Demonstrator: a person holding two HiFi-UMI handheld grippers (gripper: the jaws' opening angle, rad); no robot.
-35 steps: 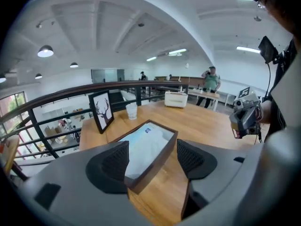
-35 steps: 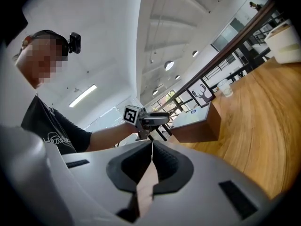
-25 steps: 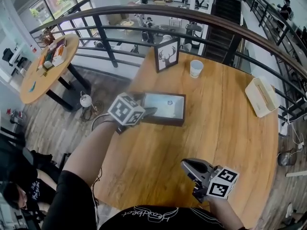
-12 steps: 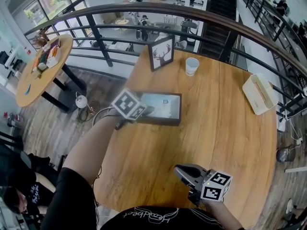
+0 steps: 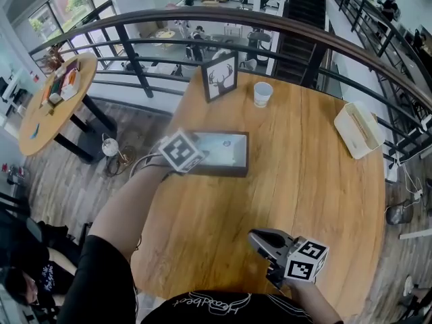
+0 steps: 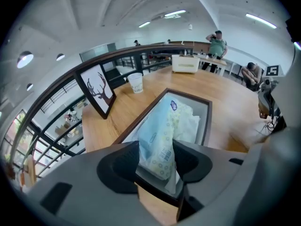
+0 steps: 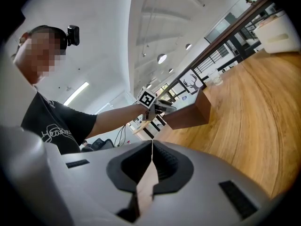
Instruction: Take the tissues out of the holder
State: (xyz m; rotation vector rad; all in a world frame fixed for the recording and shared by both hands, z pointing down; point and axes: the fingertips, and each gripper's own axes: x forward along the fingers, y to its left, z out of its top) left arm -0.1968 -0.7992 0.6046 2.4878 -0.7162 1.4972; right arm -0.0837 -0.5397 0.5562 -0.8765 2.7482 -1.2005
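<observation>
while the right gripper [image 7: 151,149] is sitting jaws-together, the left gripper [image 6: 157,155] is just closing in, pinching the tissue pack [image 6: 161,126] in the holder [image 5: 223,172].

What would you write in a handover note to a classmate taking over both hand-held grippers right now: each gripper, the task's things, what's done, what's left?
Left hand-held gripper: jaws have just been closing and now pinch the near end of the tissue pack.
Right hand-held gripper: shut, empty, over the near part of the table.
Tissue pack: lying in the dark wooden holder on the table.
Done: reach and grip.
Left: lift the pack clear of the holder.
</observation>
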